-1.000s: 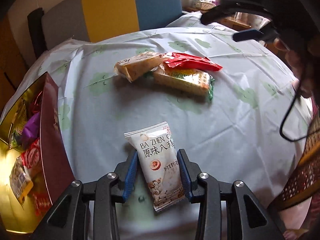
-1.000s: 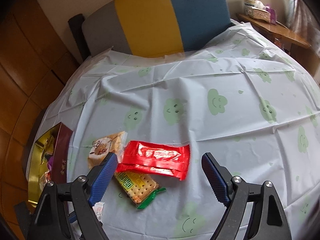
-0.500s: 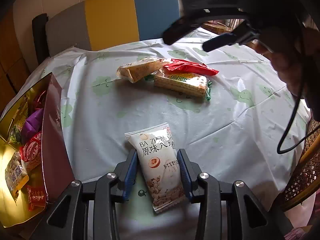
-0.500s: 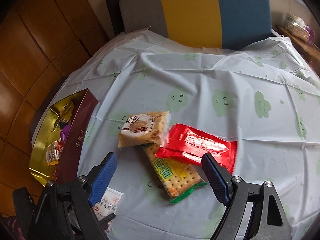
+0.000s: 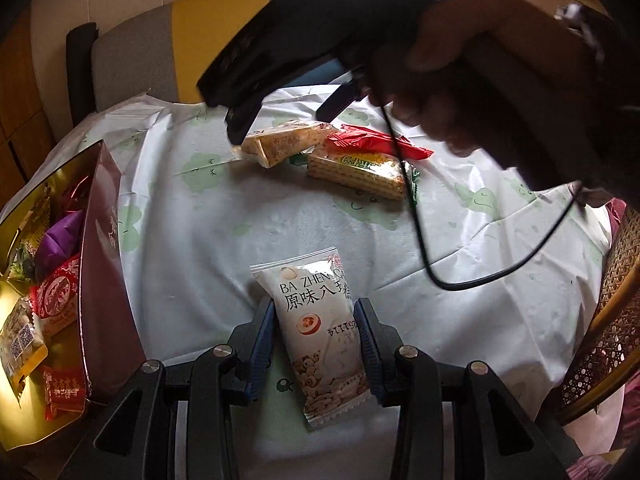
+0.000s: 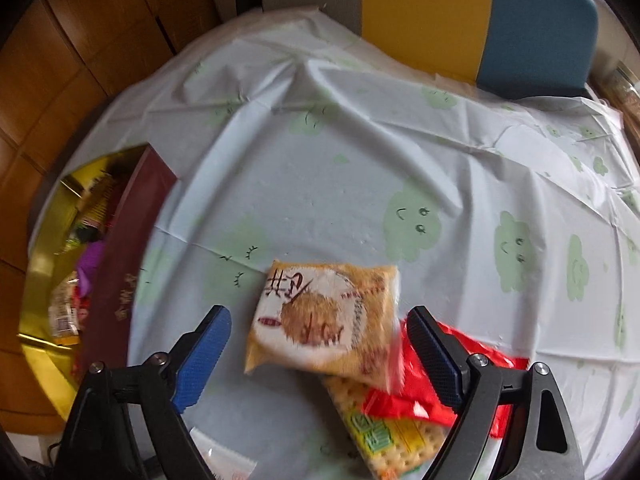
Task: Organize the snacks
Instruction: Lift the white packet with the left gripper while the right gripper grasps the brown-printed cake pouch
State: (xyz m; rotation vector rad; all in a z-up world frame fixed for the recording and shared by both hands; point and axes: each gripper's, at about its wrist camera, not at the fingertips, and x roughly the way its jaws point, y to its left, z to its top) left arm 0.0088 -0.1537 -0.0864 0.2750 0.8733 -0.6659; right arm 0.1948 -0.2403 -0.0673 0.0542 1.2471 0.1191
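Note:
My left gripper (image 5: 314,308) is shut on a white snack packet (image 5: 320,344) with Chinese print, pads pressing its two long sides just above the tablecloth. My right gripper (image 6: 318,316) points steeply down over a tan biscuit packet (image 6: 324,320); its jaws are opening and stand wide on either side of the packet without touching it. Under that packet lie a red packet (image 6: 472,356) and a green-and-yellow cracker packet (image 6: 384,436). The left wrist view shows the same three packets (image 5: 356,168) beneath the right gripper and the hand (image 5: 460,80) holding it.
A maroon box with gold lining (image 5: 100,264) stands at the table's left edge, holding several wrapped snacks (image 5: 56,300). The round table wears a white cloth with green smiley clouds (image 6: 412,220). A grey, yellow and blue chair back (image 6: 440,12) stands behind. A black cable (image 5: 424,256) hangs from the right gripper.
The right gripper has swung left and down, rolling, so it now hovers over the tan packet instead of the red one. The left gripper holds the white packet in the same spot.

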